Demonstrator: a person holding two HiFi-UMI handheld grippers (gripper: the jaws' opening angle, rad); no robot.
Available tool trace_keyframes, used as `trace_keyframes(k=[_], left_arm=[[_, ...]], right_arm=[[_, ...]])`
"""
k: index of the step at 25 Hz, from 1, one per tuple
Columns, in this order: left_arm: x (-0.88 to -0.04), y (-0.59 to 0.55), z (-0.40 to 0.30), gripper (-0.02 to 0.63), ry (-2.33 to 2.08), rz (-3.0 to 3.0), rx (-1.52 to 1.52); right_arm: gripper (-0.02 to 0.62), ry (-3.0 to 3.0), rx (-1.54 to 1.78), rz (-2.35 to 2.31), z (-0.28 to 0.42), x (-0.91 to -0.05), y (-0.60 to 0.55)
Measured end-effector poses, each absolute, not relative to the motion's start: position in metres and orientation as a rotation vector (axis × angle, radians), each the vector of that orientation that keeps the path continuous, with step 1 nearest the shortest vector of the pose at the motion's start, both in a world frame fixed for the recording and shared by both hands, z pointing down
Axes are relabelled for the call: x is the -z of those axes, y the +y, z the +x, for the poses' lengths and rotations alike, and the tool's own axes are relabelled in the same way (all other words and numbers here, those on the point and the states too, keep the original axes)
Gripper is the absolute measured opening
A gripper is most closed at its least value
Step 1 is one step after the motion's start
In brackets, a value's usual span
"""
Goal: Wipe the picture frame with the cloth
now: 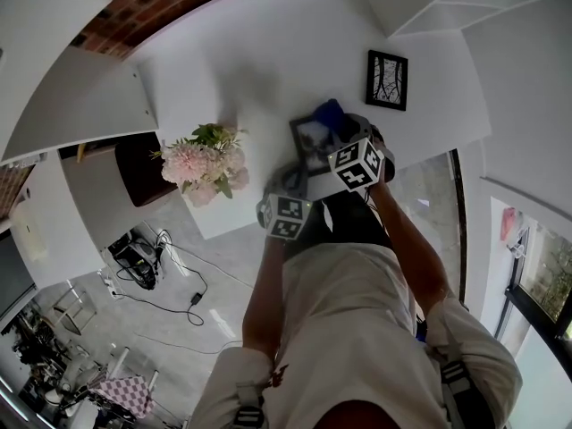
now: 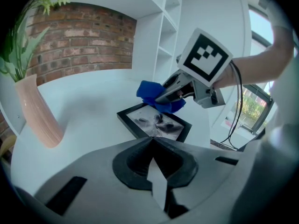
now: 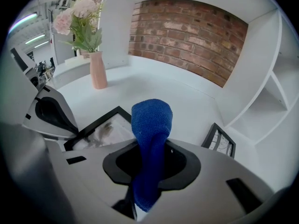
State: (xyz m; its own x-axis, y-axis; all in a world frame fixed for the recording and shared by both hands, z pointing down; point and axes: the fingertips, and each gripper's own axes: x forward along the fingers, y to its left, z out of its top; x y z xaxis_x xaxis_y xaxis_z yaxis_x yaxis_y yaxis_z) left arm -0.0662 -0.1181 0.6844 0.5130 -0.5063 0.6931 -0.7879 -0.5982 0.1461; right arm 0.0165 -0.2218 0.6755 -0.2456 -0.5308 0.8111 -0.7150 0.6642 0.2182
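Observation:
A black picture frame (image 1: 309, 143) (image 2: 154, 122) (image 3: 100, 129) holding a grey print lies on the white table (image 1: 259, 52). My right gripper (image 1: 347, 130) (image 3: 150, 146) is shut on a blue cloth (image 3: 151, 120) (image 2: 156, 97) (image 1: 331, 111). The cloth's bunched end hangs at the frame's far edge. I cannot tell whether it touches the glass. My left gripper (image 1: 293, 181) (image 2: 152, 143) sits at the frame's near edge with its jaws together. The frame's near corner is hidden behind them.
A pink vase (image 2: 35, 113) (image 3: 98, 69) of pink flowers (image 1: 204, 162) stands left of the frame. A second black frame (image 1: 386, 79) (image 3: 219, 141) lies further back on the right. White shelves (image 2: 163, 31) and a brick wall (image 3: 187, 36) border the table.

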Motion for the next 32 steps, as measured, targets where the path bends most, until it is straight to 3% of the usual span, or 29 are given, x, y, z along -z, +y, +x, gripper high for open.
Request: trace_keyframes(k=[16,32], left_arm=[[-0.672,-0.122,-0.067,0.003,-1.074,2.310,-0.842],[-0.527,-0.154,-0.059,0.002,-1.228,2.462,-0.575]], right_arm=[[0.089,-1.996,-0.282,1.060,0.042,-0.635,-0.219],[0.089,-2.212,-0.191,1.121,0.034,-0.504,-0.213]])
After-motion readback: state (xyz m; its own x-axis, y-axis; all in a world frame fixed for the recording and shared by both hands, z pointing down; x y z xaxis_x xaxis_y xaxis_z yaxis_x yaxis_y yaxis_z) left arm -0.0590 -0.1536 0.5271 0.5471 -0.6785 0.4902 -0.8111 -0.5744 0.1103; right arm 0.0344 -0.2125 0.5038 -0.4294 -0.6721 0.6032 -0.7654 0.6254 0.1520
